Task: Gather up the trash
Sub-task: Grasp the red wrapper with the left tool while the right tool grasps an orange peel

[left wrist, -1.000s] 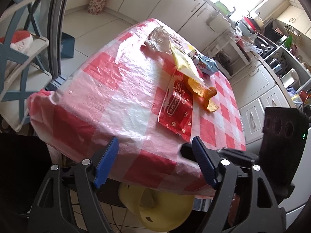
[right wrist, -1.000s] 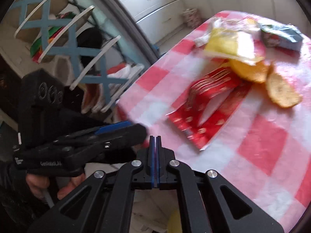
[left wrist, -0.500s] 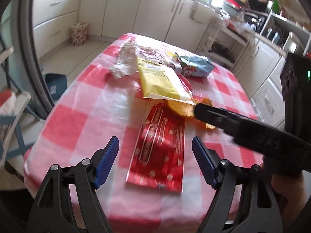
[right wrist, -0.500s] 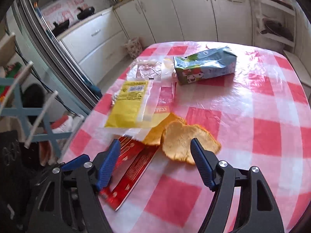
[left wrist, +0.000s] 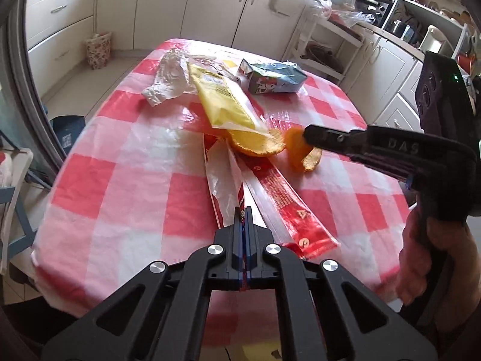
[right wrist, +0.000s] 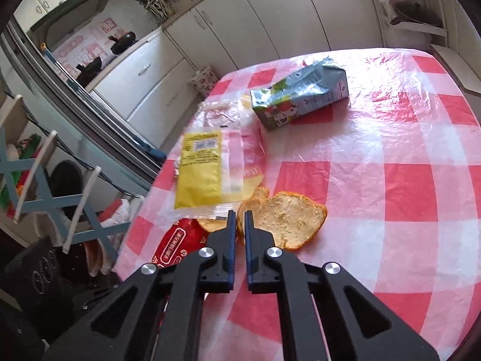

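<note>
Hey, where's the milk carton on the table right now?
The milk carton lies on its side at the table's far end in the right wrist view, right of the yellow packet and beyond the orange peel.

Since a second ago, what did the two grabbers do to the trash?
The left gripper just closed its fingers on the red wrapper, bunching it up. The right gripper just closed on the edge of one orange peel, tipping it up. The yellow packet, milk carton and clear plastic stayed put.
</note>
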Demonstrator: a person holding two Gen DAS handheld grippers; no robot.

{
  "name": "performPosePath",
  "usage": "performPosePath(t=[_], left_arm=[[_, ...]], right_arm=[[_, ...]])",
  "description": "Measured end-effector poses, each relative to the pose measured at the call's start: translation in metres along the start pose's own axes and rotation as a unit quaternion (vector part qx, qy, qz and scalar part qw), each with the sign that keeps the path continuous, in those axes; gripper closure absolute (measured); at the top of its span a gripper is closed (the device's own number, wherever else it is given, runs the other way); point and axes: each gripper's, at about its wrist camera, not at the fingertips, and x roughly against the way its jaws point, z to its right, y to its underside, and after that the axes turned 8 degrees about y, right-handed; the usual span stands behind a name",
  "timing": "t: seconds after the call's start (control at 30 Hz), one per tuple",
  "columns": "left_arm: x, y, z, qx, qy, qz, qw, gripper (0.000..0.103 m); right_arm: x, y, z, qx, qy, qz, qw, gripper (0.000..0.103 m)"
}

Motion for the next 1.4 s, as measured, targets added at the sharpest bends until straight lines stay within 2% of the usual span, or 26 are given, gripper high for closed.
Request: performPosePath(t=[0.2,0.33,0.37,0.4,0.47,0.63,0.73,0.77,0.8,0.83,0.87,0.9,0.97,1.03,1.17,1.4], left_arm=[[0.036,0.016,-0.003,0.002,0.005,0.008,1.0000,0.102],[0.057,0.019,-0.012,0.025,0.025,0.017,0.9992,0.102],[0.061,0.018,-0.013,0.029,0.028,0.020,0.9990,0.102],[0.066,0.019,-0.013,0.030,0.030,0.021,0.9989,0.102],[0.073,0.023,-0.014,0.032,0.034,0.023,0.9986,0.102],[0.085,0.028,-0.019,0.048,0.061,0.022,0.9968,0.102],[0.092,0.020,-0.023,0.065,0.086,0.032,0.9937,0.102],[0.094,0.016,-0.024,0.069,0.094,0.037,0.9924,0.102],[0.096,0.012,-0.024,0.073,0.102,0.042,0.9912,0.102],[0.099,0.007,-0.027,0.081,0.118,0.051,0.9884,0.102],[0.101,0.003,-0.029,0.087,0.130,0.058,0.9860,0.102],[0.104,-0.002,-0.033,0.099,0.150,0.071,0.9813,0.102],[0.107,-0.007,-0.047,0.132,0.188,0.090,0.9690,0.102],[0.106,-0.007,-0.057,0.158,0.209,0.095,0.9603,0.102],[0.095,-0.006,-0.064,0.195,0.239,0.086,0.9473,0.102],[0.101,-0.007,-0.041,0.165,0.264,0.088,0.9461,0.102]], right_arm=[[0.026,0.012,-0.001,0.000,-0.015,0.011,1.000,0.097],[0.032,0.023,-0.001,0.004,-0.012,0.003,1.000,0.097],[0.032,0.026,-0.001,0.006,-0.008,-0.001,1.000,0.089],[0.031,0.029,-0.003,0.014,0.002,-0.002,1.000,0.065],[0.031,0.035,-0.012,0.044,0.031,0.013,0.998,0.044],[0.004,0.040,-0.049,0.144,0.102,0.020,0.984,0.044],[-0.015,0.039,-0.063,0.181,0.130,0.022,0.975,0.044],[-0.022,0.039,-0.065,0.187,0.139,0.019,0.972,0.053],[-0.029,0.038,-0.064,0.184,0.144,0.011,0.972,0.069],[-0.033,0.036,-0.061,0.175,0.142,0.003,0.974,0.076],[-0.034,0.035,-0.059,0.166,0.140,0.000,0.976,0.090],[-0.034,0.033,-0.055,0.154,0.137,0.001,0.979,0.093],[-0.028,0.029,-0.050,0.133,0.123,0.008,0.983,0.096],[-0.016,0.026,-0.044,0.108,0.102,0.018,0.989,0.097],[0.019,0.027,-0.028,0.048,0.038,0.034,0.998,0.098],[0.080,0.059,-0.018,0.010,-0.041,0.034,0.999,0.098]])
